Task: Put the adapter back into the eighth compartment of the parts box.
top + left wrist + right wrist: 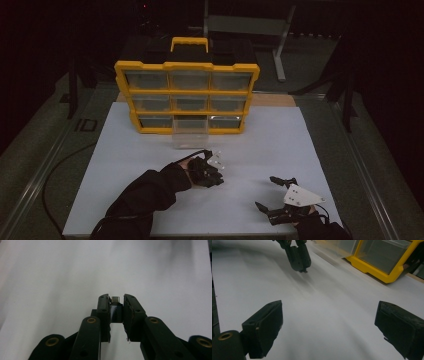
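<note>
We see the left gripper (116, 303) clamped on a small metal-tipped part (115, 300), maybe a connector. The right gripper (329, 327) stands wide, holding nothing. The yellow organizer (187, 66) has one clear drawer (190, 134) pulled out, contents unclear.

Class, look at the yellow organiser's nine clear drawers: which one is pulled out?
The bottom-row middle drawer: it juts forward onto the white board, while the other eight sit flush in the yellow organiser.

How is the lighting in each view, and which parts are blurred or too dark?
High view: dim, the surroundings almost black, only the white board and yellow organizer readable. Left gripper view: board bright, the small metal-tipped part in the left claw fairly sharp. Right gripper view: the drawers soft, the near pads dark and blurred.
</note>
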`<action>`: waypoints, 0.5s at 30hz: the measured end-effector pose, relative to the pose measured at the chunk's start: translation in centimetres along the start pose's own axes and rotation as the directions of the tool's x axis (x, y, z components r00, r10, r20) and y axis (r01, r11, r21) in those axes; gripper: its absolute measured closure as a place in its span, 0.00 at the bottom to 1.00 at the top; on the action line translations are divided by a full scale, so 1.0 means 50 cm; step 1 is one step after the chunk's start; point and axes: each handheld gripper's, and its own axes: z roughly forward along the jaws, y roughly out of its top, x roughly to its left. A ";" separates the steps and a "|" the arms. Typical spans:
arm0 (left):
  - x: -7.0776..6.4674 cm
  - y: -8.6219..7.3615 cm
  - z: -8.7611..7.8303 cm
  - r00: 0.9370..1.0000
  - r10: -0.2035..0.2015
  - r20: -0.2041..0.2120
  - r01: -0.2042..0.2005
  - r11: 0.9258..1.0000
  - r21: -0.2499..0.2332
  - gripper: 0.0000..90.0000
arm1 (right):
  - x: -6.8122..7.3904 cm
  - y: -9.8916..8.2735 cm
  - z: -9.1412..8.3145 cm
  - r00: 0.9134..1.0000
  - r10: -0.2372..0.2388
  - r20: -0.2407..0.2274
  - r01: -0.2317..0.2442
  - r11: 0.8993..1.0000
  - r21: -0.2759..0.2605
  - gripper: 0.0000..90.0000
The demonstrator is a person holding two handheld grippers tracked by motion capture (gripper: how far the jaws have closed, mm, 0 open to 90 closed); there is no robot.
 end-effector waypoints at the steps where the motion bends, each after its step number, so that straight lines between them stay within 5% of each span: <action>1: 0.000 0.001 -0.001 1.000 0.002 -0.001 -0.002 1.000 0.001 0.84 | 0.000 0.000 0.000 1.000 0.000 0.000 0.000 1.000 0.000 0.09; 15: 0.001 0.013 -0.023 1.000 0.014 -0.005 -0.014 1.000 -0.007 0.84 | 0.000 0.000 0.000 1.000 -0.001 0.000 0.001 1.000 0.000 0.09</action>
